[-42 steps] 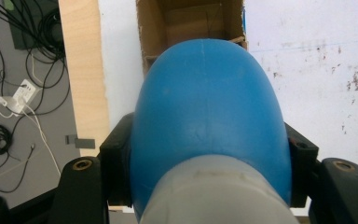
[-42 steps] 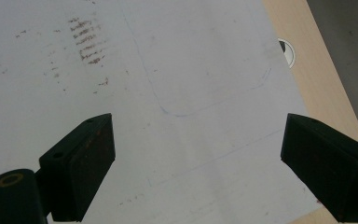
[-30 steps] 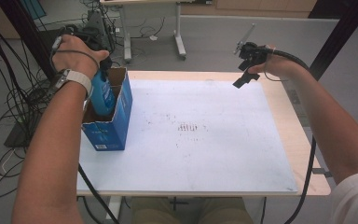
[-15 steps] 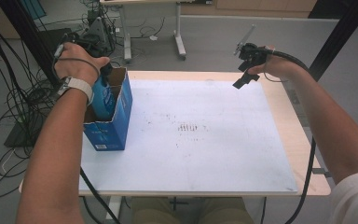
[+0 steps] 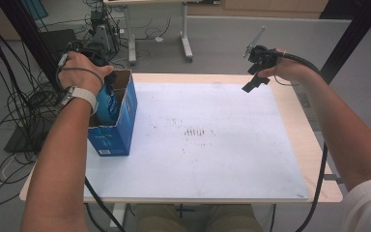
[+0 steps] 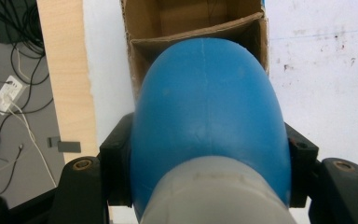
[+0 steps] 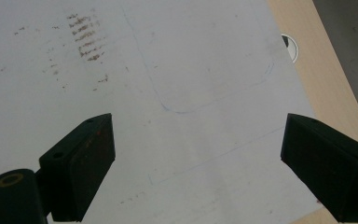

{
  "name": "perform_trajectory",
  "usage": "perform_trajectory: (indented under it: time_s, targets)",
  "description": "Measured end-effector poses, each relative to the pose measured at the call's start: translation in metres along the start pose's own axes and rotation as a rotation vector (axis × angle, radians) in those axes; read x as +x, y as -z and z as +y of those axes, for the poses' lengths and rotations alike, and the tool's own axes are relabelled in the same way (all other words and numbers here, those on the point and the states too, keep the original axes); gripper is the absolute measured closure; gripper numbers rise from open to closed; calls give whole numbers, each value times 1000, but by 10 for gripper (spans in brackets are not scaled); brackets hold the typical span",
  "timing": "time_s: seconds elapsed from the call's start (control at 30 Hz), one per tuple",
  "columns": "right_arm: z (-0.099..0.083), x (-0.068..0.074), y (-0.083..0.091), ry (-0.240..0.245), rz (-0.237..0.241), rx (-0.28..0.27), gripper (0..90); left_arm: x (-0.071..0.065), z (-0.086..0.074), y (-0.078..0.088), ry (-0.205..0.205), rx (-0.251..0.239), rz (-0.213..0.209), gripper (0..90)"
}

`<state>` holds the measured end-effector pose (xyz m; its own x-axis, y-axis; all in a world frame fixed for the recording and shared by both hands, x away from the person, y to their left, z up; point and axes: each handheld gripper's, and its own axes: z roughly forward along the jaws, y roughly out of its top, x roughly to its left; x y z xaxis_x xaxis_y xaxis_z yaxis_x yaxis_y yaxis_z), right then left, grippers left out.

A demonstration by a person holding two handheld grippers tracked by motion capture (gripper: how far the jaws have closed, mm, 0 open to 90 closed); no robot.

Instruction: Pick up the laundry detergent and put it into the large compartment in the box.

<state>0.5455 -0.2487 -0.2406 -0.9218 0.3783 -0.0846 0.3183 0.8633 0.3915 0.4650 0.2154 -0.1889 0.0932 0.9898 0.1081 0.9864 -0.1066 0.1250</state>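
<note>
- A blue bottle [image 6: 205, 112] with a grey lower section sits clamped between the two black jaws of the left gripper [image 6: 208, 154], one pad pressing each side of its rounded body.
- Seen from above, the bottle [image 5: 107, 104] hangs part-way inside an open blue carton [image 5: 116, 130], which stands upright near the table's left edge, toward the far-left corner.
- In the left gripper view, the bottle's rounded end points into the carton's brown cardboard interior [image 6: 186, 23], where a cardboard divider crosses just beyond it.
- The left hand [image 5: 79, 72], a pale watch strap on its wrist, is folded over the gripper directly above the carton's far end; the forearm runs straight up from the near-left corner of the table.
- The right gripper [image 5: 254, 71] hovers above the far edge of the table [image 5: 319, 145], right of centre, tilted downward, with the right hand [image 5: 287, 70] behind it and the forearm stretching back along the right edge.
- The right gripper's jaws [image 7: 196, 163] stand wide apart with nothing between them, over the white sheet [image 7: 191, 70] covering the tabletop, which carries brownish smudges and faint drawn outlines.
</note>
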Motion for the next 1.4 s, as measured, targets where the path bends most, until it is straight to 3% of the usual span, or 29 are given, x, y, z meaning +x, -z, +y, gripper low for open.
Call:
perform_trajectory:
  time_s: [1.4]
  targets:
    - [-7,-1,-6,-13,9,9,98,-1,-6,-48,-6,11,4,376]
